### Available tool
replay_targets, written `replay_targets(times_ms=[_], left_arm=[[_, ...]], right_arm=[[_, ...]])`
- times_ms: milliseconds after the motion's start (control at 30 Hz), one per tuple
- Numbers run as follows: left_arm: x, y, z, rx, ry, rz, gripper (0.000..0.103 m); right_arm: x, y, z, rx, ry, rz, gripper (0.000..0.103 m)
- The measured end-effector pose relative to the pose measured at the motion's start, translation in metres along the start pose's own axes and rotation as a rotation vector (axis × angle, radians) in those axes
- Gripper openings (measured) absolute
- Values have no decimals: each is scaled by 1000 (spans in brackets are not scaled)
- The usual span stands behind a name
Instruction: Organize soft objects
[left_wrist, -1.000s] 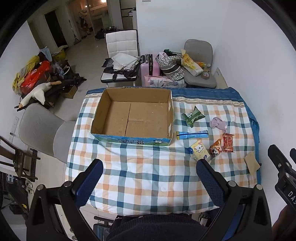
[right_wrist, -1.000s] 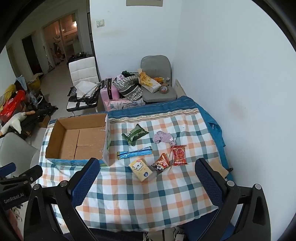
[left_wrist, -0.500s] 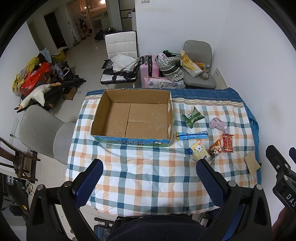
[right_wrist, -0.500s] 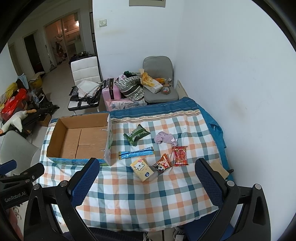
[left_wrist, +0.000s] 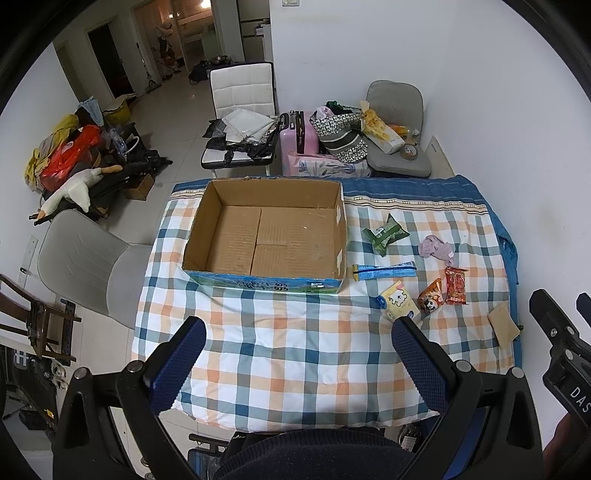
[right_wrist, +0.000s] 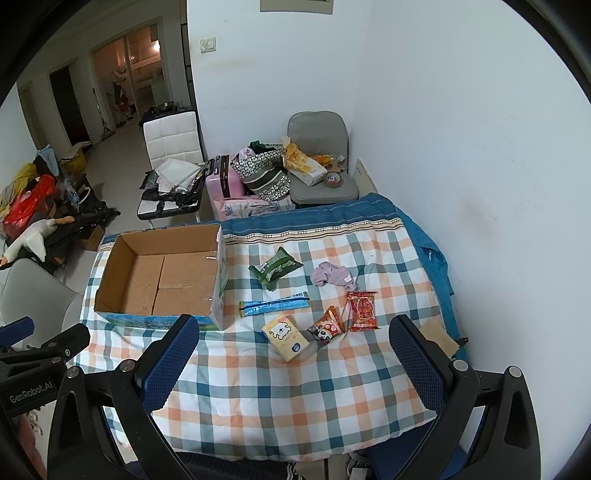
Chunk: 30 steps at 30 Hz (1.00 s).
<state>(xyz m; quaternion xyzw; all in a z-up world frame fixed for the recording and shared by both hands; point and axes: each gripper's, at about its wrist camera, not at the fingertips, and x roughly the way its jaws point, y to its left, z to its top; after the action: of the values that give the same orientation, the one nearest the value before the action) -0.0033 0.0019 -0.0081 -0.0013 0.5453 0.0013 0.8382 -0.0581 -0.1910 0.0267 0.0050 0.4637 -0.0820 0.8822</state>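
An empty cardboard box (left_wrist: 266, 236) (right_wrist: 162, 273) stands on the checked tablecloth (left_wrist: 295, 354). To its right lie a green packet (left_wrist: 386, 233) (right_wrist: 275, 267), a pink cloth (left_wrist: 436, 248) (right_wrist: 332, 275), a blue tube (left_wrist: 384, 271) (right_wrist: 275, 305), a yellow tissue pack (left_wrist: 398, 303) (right_wrist: 285, 336), an orange snack bag (left_wrist: 431, 295) (right_wrist: 325, 326) and a red snack bag (left_wrist: 456, 285) (right_wrist: 362, 309). My left gripper (left_wrist: 295, 354) and right gripper (right_wrist: 291, 354) are both open and empty, held high above the table's near edge.
A brown card (left_wrist: 502, 326) lies at the table's right edge. A grey chair (left_wrist: 85, 258) stands left of the table. Beyond the far edge are a white chair (left_wrist: 243, 107), a pink suitcase (left_wrist: 297, 142) and a loaded grey chair (left_wrist: 395, 140). The wall is close on the right.
Both grippers have shifted slightly; the scene sits a little lower in the views. Nothing on the table has moved.
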Motion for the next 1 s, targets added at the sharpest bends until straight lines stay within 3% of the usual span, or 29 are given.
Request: replay_targets(times_ms=[1000], left_arm=[[1, 4, -2, -1, 6, 0, 103]], right_arm=[[3, 2, 1, -4, 5, 2, 103]])
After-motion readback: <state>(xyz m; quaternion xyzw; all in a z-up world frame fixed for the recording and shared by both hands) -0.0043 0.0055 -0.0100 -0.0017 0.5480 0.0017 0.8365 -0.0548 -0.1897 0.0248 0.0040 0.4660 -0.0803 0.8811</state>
